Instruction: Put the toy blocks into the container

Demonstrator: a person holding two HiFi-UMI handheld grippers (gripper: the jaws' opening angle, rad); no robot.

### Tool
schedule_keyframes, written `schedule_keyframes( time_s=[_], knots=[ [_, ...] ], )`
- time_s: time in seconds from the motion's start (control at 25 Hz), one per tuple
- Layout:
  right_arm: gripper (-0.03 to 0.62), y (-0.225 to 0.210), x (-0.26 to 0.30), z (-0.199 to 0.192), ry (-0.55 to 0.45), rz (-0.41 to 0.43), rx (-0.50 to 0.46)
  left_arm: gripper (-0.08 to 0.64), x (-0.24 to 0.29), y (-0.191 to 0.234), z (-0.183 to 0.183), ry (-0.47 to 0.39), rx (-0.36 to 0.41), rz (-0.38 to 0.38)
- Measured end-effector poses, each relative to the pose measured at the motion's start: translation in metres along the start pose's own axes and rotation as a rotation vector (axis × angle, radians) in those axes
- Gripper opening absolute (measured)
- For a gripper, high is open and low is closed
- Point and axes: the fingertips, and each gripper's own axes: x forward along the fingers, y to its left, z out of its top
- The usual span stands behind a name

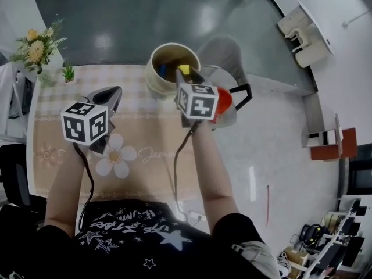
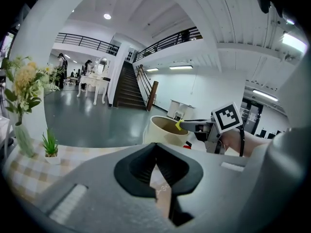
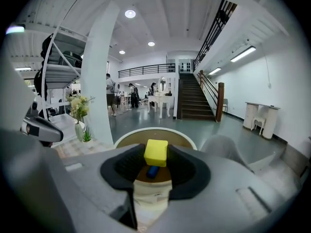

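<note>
Clamping one yellow block [image 3: 156, 153] between its jaws, the right gripper [image 3: 156, 148] hangs above the mouth of the single cream container [image 3: 121, 139]. The block sits just over the opening and does not touch the rim. One blue block [image 3: 152, 172] lies inside the container on its floor, directly beneath the yellow one. No other blocks show in any view, so the count is two.

The left gripper [image 2: 155, 148] is to the left of the container and apart from it. Its jaws are together at the tips with nothing between them, and only the patterned cloth of the table [image 1: 145, 138] shows through the gap behind the tips.

Left of the container, at the table's far corner, stand one vase of flowers [image 1: 36, 46] and one small potted plant [image 1: 68, 73]. Behind and to the right of the container stands one grey chair [image 1: 225, 54]. Just right of the container, mostly covered by the right gripper's marker cube, is a red thing [image 1: 224, 102]. It may sit in a clear tub, but too little of it shows to tell. Nothing stands between the yellow block and the opening below it.
</note>
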Motion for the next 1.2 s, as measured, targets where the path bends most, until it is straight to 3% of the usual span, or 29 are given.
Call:
schedule_keyframes(
  time_s=[0.44, 0.96, 1.2],
  knots=[
    [0.196, -0.001, 0.002, -0.002, -0.021, 0.009, 0.014, 0.009, 0.002, 0.000, -0.017, 0.035, -0.026, 0.010],
    [0.196, 0.018, -0.040, 0.004, -0.041, -0.067, 0.014, 0.009, -0.031, 0.001, -0.011, -0.015, -0.037, -0.034],
    [0.196, 0.046, -0.065, 0.010, -0.059, -0.101, 0.015, 0.009, -0.063, 0.011, -0.011, -0.037, -0.027, -0.061]
  ],
)
